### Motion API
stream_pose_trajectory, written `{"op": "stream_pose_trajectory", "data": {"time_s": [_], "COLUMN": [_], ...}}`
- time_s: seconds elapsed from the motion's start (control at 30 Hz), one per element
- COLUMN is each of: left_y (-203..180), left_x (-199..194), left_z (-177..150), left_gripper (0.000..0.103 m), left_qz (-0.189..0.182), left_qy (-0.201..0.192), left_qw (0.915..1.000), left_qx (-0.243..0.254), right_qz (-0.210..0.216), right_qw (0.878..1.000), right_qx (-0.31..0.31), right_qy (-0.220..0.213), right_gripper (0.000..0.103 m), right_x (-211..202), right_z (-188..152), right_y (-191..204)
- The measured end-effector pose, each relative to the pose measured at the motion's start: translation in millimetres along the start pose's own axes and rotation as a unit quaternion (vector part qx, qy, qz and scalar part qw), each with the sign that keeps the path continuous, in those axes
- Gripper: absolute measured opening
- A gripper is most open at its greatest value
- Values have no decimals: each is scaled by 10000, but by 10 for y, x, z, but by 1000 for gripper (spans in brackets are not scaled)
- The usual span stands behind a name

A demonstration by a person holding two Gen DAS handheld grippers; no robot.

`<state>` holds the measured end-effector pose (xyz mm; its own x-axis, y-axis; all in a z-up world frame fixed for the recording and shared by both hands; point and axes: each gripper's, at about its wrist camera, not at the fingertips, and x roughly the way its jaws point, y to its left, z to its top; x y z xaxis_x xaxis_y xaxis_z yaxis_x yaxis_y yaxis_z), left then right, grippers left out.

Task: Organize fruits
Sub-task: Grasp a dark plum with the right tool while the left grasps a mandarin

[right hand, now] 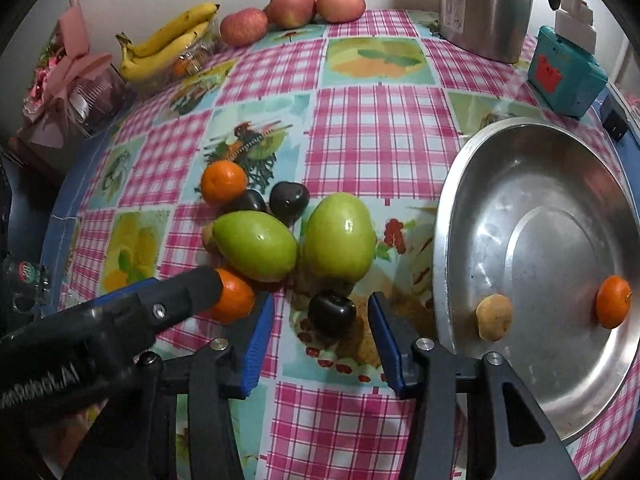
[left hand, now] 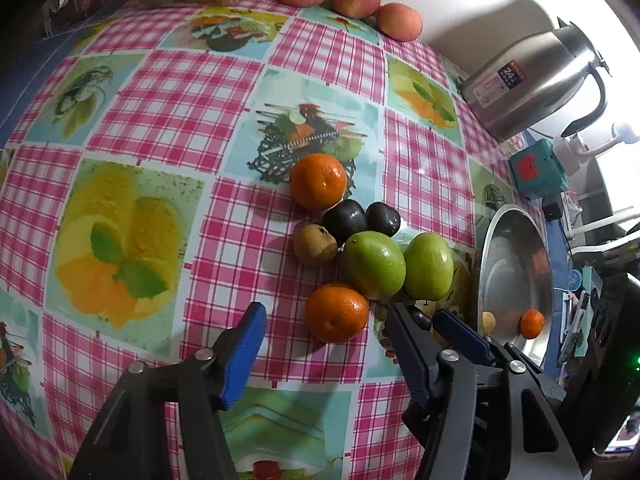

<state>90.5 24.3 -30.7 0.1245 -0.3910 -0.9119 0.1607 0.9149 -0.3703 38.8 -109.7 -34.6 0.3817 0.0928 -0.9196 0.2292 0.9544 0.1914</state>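
Note:
A cluster of fruit lies mid-table: two oranges, two green fruits (left hand: pixel 374 264), dark plums and a brown kiwi (left hand: pixel 315 244). My left gripper (left hand: pixel 325 310) is open and straddles the near orange (left hand: pixel 336 312), with gaps at both blue pads. My right gripper (right hand: pixel 322 300) is open around a dark plum (right hand: pixel 332 314) and its pads stand clear of it. One finger (right hand: pixel 180 296) of the left gripper reaches in beside the same orange (right hand: pixel 234 296). The steel bowl (right hand: pixel 452 208) on the right holds an orange (right hand: pixel 614 300) and a small tan fruit (right hand: pixel 494 316).
Three apples (right hand: pixel 292 7) and bananas (right hand: pixel 168 46) on a clear tub line the far edge. A steel kettle (right hand: pixel 486 4) and a teal box (right hand: pixel 564 70) stand at the back right. A pink wrapped bouquet (right hand: pixel 68 80) sits far left. The checked cloth (right hand: pixel 380 128) behind the cluster is bare.

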Motion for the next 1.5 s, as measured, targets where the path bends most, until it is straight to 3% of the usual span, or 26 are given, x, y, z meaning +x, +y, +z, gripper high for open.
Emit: {"op": "stream_pose_trajectory", "data": {"time_s": [0.33, 0.43, 0.77, 1.5], "left_y": [-14, 18, 63, 35], "left_x": [117, 112, 90, -269], "left_z": [1, 3, 5, 55], "left_gripper": [48, 38, 36, 35], "left_qz": [-206, -209, -254, -164], "left_qy": [188, 219, 209, -327], "left_qw": [9995, 9994, 9990, 9986], "left_qx": [-113, -174, -318, -375], "right_qz": [-176, -224, -126, 182], "right_qw": [9997, 9996, 9999, 9992], "right_qx": [-94, -158, -77, -25], "right_qy": [109, 102, 90, -357], "right_gripper": [46, 44, 28, 27], "right_x": [124, 138, 129, -286], "right_z": [17, 22, 39, 33], "right_y": [-12, 8, -20, 24]}}
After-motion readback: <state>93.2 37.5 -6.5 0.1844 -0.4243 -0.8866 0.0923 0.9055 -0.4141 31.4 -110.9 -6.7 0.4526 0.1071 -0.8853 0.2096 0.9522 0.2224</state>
